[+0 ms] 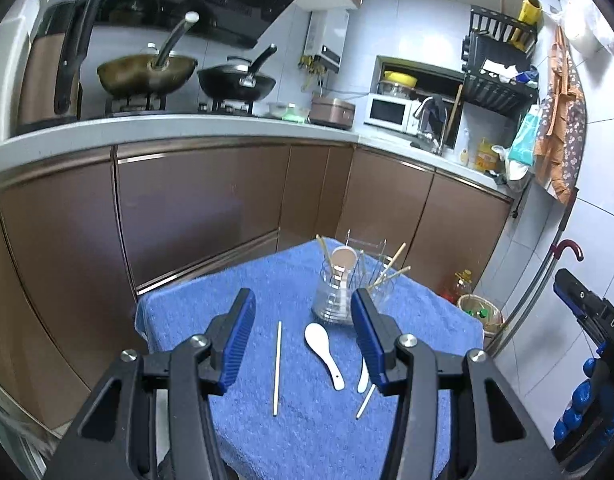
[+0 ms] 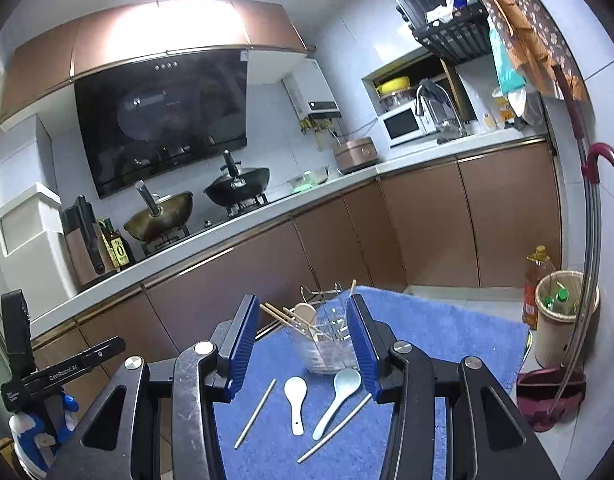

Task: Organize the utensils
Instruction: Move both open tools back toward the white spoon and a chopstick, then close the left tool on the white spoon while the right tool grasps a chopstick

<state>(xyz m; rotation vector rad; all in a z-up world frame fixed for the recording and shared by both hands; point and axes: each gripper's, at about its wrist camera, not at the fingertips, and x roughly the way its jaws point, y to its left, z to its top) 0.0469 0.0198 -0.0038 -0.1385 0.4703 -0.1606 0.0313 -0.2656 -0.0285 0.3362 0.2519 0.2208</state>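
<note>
Both of my grippers hang over the blue towel (image 1: 267, 440) with nothing between the jaws. The left gripper (image 1: 303, 338) stands spread and empty; the right gripper (image 2: 301, 344) is empty too, its jaws opening as it faces the same spot.

What is left to sort lies just ahead of and below the fingertips. Seen from the right gripper, a chopstick (image 2: 256, 413) lies toward the left finger, a white spoon (image 2: 296, 402) in the middle, a pale blue spoon (image 2: 337, 398) next to it, and a second chopstick (image 2: 334, 428) runs under the right finger. Beyond them stands the glass holder (image 2: 327, 344), already carrying chopsticks and a spoon.

The risks, as I judge them: the chopsticks lie flat in soft pile, so a pinch may slide off or drag the towel and shift everything. The blue spoon and the second chopstick sit nearly touching — closing on one could nudge or catch the other. The holder is close behind — a long reach could knock it.
</note>
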